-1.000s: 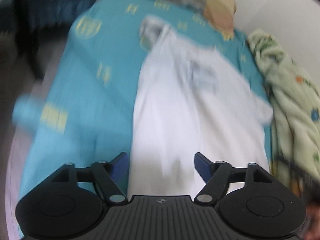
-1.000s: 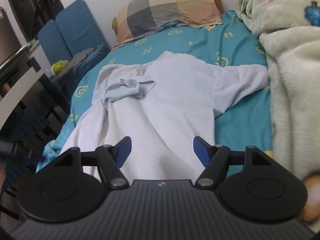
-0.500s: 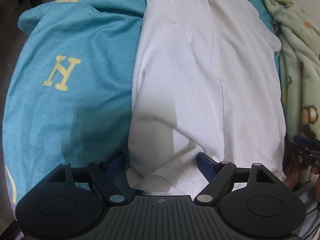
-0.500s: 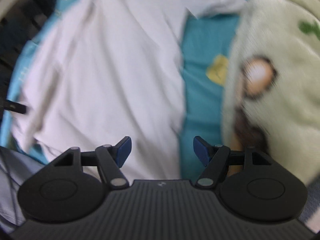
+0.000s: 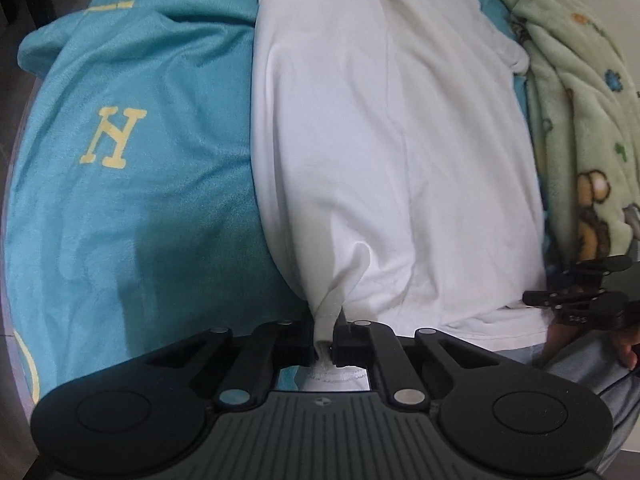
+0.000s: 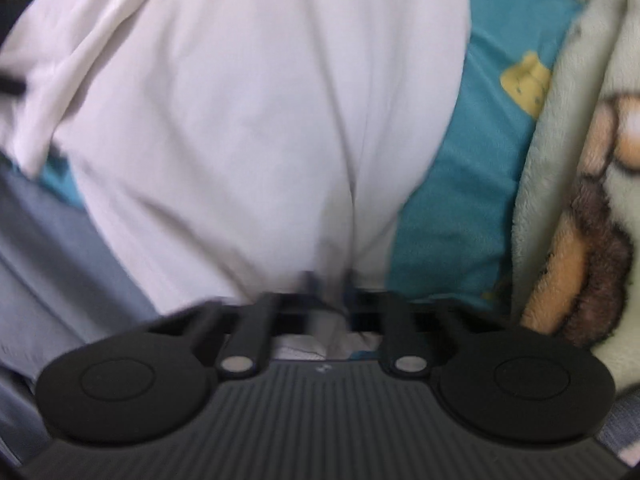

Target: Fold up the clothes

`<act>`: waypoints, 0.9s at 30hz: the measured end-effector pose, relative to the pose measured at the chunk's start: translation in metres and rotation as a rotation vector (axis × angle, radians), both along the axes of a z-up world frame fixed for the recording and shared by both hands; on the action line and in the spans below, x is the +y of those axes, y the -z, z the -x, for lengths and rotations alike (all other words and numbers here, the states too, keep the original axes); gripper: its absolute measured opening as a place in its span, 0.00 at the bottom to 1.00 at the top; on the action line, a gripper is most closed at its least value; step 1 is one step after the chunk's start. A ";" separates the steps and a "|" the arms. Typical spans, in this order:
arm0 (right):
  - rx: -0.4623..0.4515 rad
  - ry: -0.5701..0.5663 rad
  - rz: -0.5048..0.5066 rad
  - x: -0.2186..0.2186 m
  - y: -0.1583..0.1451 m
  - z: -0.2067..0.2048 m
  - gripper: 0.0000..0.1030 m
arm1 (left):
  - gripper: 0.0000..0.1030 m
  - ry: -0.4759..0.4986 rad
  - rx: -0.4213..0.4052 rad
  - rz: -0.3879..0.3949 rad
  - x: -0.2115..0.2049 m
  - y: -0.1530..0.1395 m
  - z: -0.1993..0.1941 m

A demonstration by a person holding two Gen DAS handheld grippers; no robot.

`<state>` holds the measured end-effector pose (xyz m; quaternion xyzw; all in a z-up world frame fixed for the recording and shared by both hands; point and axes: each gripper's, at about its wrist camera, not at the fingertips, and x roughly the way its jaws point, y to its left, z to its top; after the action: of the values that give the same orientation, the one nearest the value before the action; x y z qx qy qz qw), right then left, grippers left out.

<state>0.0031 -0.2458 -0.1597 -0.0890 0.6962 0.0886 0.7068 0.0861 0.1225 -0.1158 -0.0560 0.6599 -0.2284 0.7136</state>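
A white T-shirt point(image 5: 392, 152) lies lengthwise on the teal bedspread point(image 5: 132, 152), its hem toward me. My left gripper point(image 5: 326, 336) is shut on the hem's left corner, and the cloth bunches into a pinched fold between the fingers. In the left wrist view the right gripper point(image 5: 576, 300) shows side-on at the hem's right corner, held by a hand point(image 5: 560, 340). In the right wrist view the white T-shirt point(image 6: 260, 120) fills the frame, and my right gripper point(image 6: 328, 292) is shut on its hem, blurred by motion.
A pale green fleece blanket point(image 5: 580, 100) with cartoon prints lies heaped along the shirt's right side, seen too as the blanket point(image 6: 592, 160) in the right wrist view. Grey trouser fabric point(image 6: 48, 264) shows at the near left. The bedspread point(image 6: 460, 200) shows between shirt and blanket.
Both grippers have come down to the shirt's hem and closed on it, left on the left corner, right on the right corner. Half a second ago both stood open above the cloth.
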 end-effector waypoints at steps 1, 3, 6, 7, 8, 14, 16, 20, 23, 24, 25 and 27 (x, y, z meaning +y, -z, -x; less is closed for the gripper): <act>-0.002 -0.022 -0.002 0.003 -0.005 0.005 0.05 | 0.07 0.005 0.000 -0.005 0.003 -0.005 0.004; -0.006 -0.063 -0.009 0.008 -0.016 0.015 0.04 | 0.06 0.017 0.002 -0.018 0.008 -0.015 0.011; 0.002 -0.151 -0.014 0.021 -0.035 0.035 0.04 | 0.06 0.034 0.005 -0.037 0.016 -0.030 0.021; 0.005 -0.172 -0.005 0.025 -0.036 0.039 0.04 | 0.06 0.040 0.006 -0.043 0.019 -0.035 0.025; 0.008 -0.192 0.005 0.029 -0.037 0.044 0.04 | 0.06 0.047 0.018 -0.070 0.020 -0.033 0.034; -0.008 -0.143 0.009 0.028 -0.037 0.051 0.07 | 0.15 0.042 -0.018 -0.127 0.011 -0.035 0.042; -0.033 -0.083 -0.031 0.019 -0.043 0.050 0.08 | 0.34 0.044 -0.067 -0.142 0.013 -0.045 0.045; -0.124 0.069 -0.184 -0.009 -0.076 0.047 0.12 | 0.47 0.043 -0.188 -0.139 0.007 -0.069 0.042; -0.225 0.190 -0.253 -0.029 -0.086 0.030 0.53 | 0.60 0.013 -0.300 -0.144 -0.002 -0.088 0.040; -0.261 0.233 -0.269 -0.036 -0.086 0.022 0.60 | 0.65 -0.007 -0.330 -0.141 -0.008 -0.093 0.036; -0.297 0.277 -0.285 -0.043 -0.086 0.014 0.59 | 0.70 -0.028 -0.359 -0.138 -0.013 -0.098 0.033; -0.370 0.364 -0.316 -0.057 -0.086 -0.001 0.59 | 0.71 -0.060 -0.421 -0.133 -0.028 -0.109 0.028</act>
<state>0.0044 -0.3029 -0.0740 0.1337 0.5377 0.0500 0.8310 0.0577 0.0943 -0.0068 0.0205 0.5078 -0.1698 0.8443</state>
